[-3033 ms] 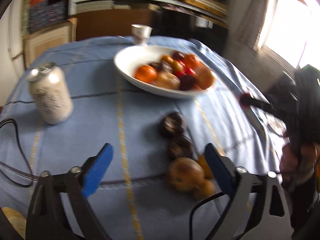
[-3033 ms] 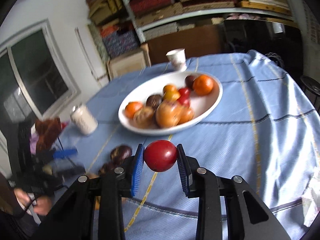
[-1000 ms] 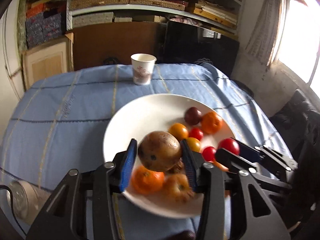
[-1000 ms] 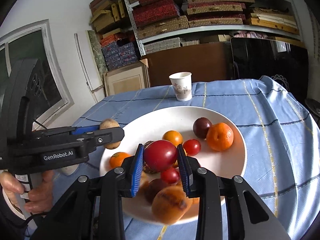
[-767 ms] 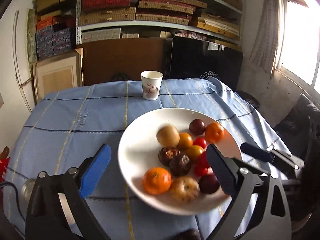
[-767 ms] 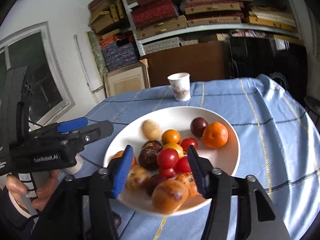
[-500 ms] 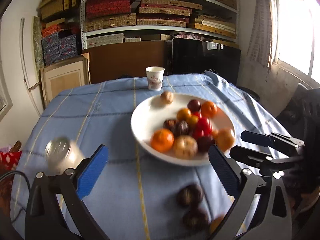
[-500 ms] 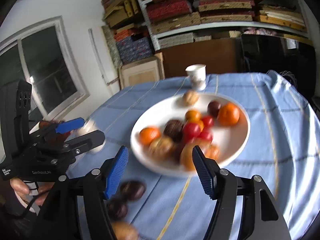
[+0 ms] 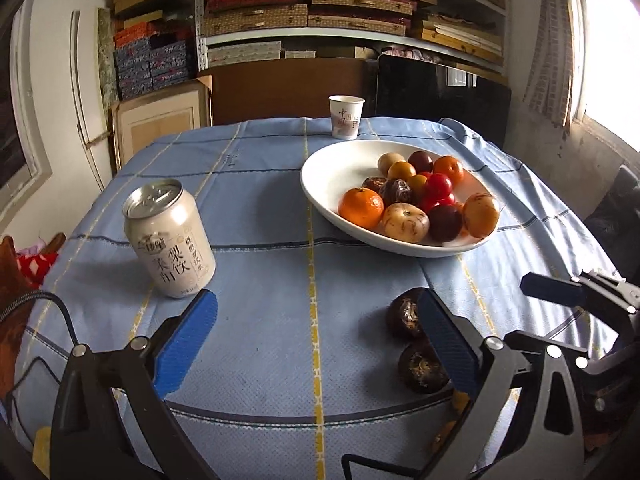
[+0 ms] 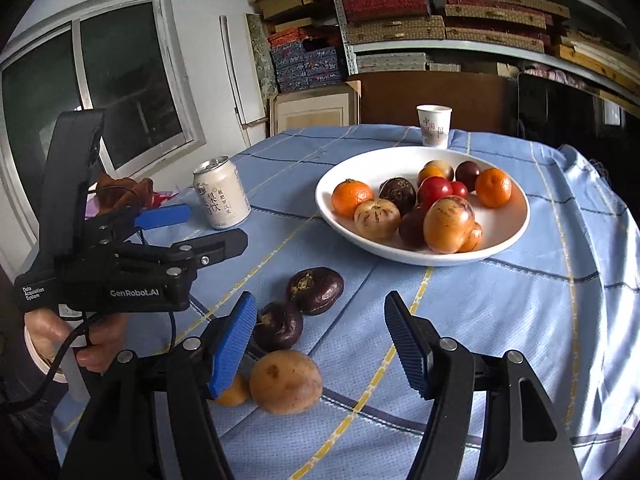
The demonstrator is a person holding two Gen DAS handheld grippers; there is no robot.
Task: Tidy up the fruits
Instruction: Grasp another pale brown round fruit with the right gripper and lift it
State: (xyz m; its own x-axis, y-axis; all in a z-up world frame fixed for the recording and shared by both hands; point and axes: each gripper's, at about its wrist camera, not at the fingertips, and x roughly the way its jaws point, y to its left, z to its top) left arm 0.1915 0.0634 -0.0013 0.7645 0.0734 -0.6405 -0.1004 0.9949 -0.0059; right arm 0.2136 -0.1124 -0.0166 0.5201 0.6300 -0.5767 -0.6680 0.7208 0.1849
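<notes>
Left wrist: left gripper [image 9: 316, 338] now wide and empty, its brown fruit [image 9: 391, 162] dropped at the bowl's [image 9: 320, 176] far edge; can [image 9: 170, 240] back in view. Right wrist: right gripper [image 10: 320, 344] half-open, empty; tomato [image 10: 434, 190] released into bowl; four fruits [image 10: 286, 380] remain near table's [image 10: 520, 320] front edge.

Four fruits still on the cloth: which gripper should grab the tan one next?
Right, probably. The right gripper is open, and the tan fruit lies just below its left pad; the left gripper doesn't see it.
</notes>
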